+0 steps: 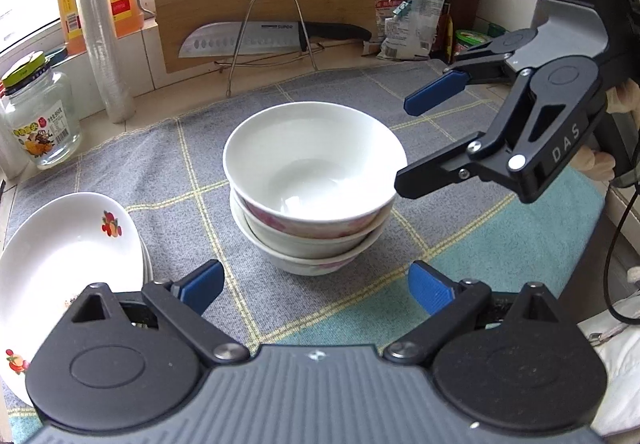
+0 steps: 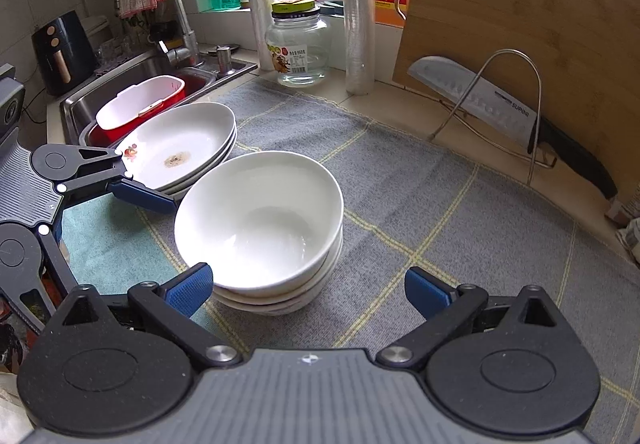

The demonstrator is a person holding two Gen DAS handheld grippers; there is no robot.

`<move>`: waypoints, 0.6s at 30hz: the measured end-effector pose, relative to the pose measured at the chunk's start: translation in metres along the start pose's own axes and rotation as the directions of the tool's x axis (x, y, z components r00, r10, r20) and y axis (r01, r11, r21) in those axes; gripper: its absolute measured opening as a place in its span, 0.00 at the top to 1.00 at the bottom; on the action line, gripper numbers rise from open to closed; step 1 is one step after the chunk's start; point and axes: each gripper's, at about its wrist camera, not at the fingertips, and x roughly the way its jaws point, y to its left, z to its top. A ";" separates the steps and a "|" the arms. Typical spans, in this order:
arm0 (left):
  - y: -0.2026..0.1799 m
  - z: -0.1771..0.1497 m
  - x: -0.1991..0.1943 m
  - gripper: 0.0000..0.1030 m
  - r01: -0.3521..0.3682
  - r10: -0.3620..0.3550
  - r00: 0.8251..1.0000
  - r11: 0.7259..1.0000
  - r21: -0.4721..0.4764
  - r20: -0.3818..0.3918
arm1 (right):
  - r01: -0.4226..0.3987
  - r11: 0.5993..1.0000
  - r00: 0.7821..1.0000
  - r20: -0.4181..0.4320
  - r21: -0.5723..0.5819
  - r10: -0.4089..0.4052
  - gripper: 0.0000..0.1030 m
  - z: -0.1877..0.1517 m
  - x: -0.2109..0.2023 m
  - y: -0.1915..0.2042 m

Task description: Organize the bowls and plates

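Kitchen clutter ringed the surface (image 2: 460, 212), where a grey checked cloth carried a stack of plates (image 2: 188, 142) near the sink and, just beside it, a stack of bowls (image 2: 260, 224) nested upright. Both tools stood released with nothing between their pads: the left hand-held gripper (image 1: 316, 286) faced the bowls head-on, plates off to its left. The right hand-held gripper (image 2: 308, 286) hung closer, bowls just left of its centre line, so I judged it better placed

2 wrist views, angled down, close, sharing stacked bowls (image 1: 314, 180)
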 end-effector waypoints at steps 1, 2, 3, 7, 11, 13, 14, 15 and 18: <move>0.000 -0.002 0.001 0.05 -0.001 0.001 1.000 1.000 0.013 -0.004 | 0.006 1.000 1.000 -0.004 0.000 -0.006 0.00 -0.002 0.000 0.000; 0.000 -0.002 0.001 0.05 -0.003 0.003 1.000 1.000 0.019 -0.008 | 0.010 1.000 1.000 -0.005 -0.004 -0.010 0.00 -0.004 -0.001 0.001; 0.000 -0.003 0.002 0.05 -0.005 0.006 1.000 1.000 0.021 -0.013 | 0.013 1.000 1.000 -0.008 -0.010 -0.013 0.00 -0.005 -0.001 0.002; 0.001 -0.005 0.005 0.05 -0.017 0.017 0.999 1.000 0.007 -0.033 | 0.007 1.000 0.999 -0.031 -0.029 -0.008 0.00 -0.013 0.004 0.002; -0.001 -0.002 0.008 0.05 -0.048 0.048 0.997 0.999 -0.011 -0.058 | 0.003 0.996 0.998 -0.061 -0.094 -0.009 0.00 -0.025 0.023 0.004; -0.002 0.000 0.009 0.05 -0.067 0.066 0.995 0.998 -0.011 -0.077 | -0.003 0.993 0.997 -0.074 -0.119 -0.006 0.00 -0.032 0.036 0.003; -0.003 0.001 0.010 0.05 -0.071 0.070 0.994 0.997 -0.005 -0.083 | -0.013 0.992 0.997 -0.083 -0.127 0.003 0.00 -0.034 0.042 0.002; -0.004 0.002 0.011 0.05 -0.077 0.077 0.993 0.997 0.004 -0.094 | -0.020 0.991 0.996 -0.086 -0.136 0.008 0.00 -0.036 0.047 0.001; -0.006 0.004 0.015 0.05 -0.108 0.110 0.986 0.994 0.021 -0.128 | -0.045 0.984 0.995 -0.098 -0.171 0.028 0.00 -0.042 0.060 0.003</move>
